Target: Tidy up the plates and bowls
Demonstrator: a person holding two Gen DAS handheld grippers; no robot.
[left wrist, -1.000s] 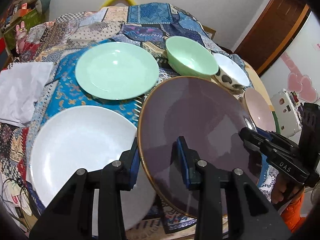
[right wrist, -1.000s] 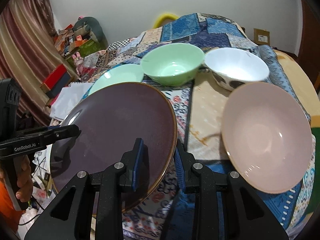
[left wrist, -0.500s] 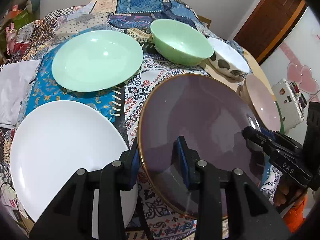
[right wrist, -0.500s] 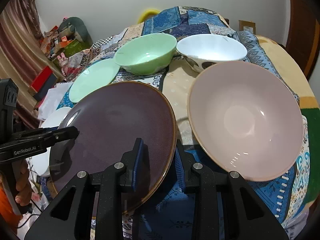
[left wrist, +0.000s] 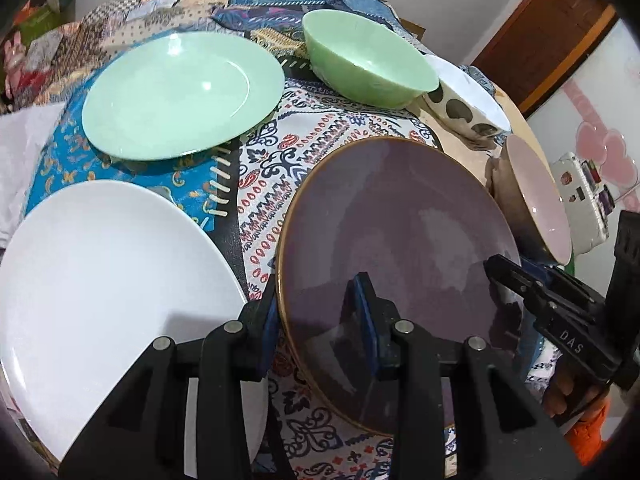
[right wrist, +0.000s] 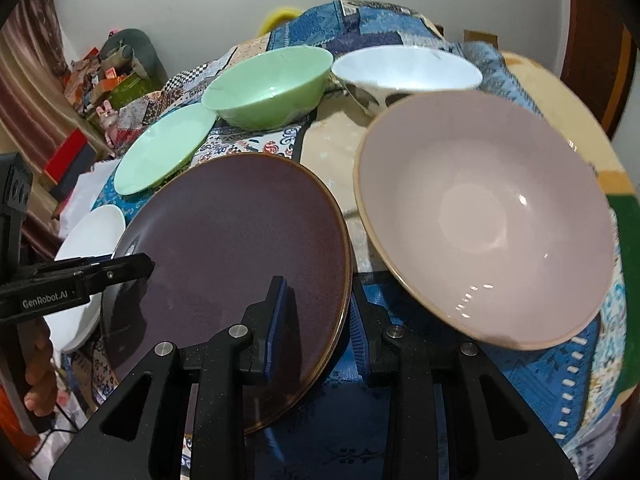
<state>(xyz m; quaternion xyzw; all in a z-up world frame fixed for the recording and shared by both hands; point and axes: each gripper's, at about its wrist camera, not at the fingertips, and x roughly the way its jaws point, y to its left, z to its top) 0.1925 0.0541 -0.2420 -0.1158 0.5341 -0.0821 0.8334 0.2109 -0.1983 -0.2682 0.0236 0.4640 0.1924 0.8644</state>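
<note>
Above the patchwork tablecloth point(left wrist: 272, 160), both grippers clamp one dark purple plate point(left wrist: 392, 240) by opposite rims: left gripper point(left wrist: 320, 316) on its left edge, right gripper point(right wrist: 316, 320) on its right edge. White plate point(left wrist: 100, 280) and green plate point(left wrist: 180, 92) lie left; green bowl point(right wrist: 268, 84), spotted white bowl point(right wrist: 408, 72) and pink bowl point(right wrist: 480, 212) lie right.

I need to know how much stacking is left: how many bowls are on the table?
3: a green bowl at the far side, a white spotted bowl right of it, and a pink bowl nearest, beside the held purple plate. None seems hidden.
</note>
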